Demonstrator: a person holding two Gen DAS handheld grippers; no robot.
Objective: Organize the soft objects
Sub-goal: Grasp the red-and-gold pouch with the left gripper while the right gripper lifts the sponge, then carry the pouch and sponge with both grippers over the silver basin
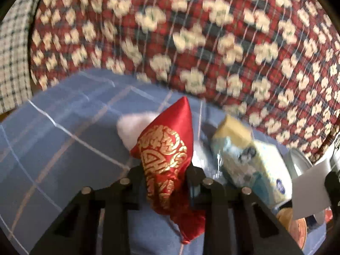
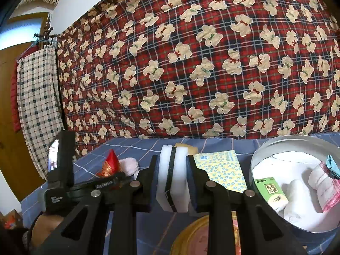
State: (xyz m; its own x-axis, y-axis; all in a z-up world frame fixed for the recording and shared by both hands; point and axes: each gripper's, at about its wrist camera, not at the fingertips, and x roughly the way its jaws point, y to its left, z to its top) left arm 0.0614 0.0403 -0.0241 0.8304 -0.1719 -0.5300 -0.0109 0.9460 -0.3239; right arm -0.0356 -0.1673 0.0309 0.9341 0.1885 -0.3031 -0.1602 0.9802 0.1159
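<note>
Now the left claw (image 1: 167, 176) is clamped on the red satin pouch (image 1: 164, 148) above the blue checked bench (image 1: 63, 127), while the right claw (image 2: 172, 170) squeezes the white sponge block (image 2: 173, 176) beside the round tin (image 2: 282, 146)

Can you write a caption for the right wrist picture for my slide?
Right gripper squeezes a white sponge above the blue checked cloth, beside a round tin of soft things.

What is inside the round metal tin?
The round metal tin holds a green-labelled packet, rolled white cloths and a pink wrapped pack; whatever lies beneath them is covered.
</note>
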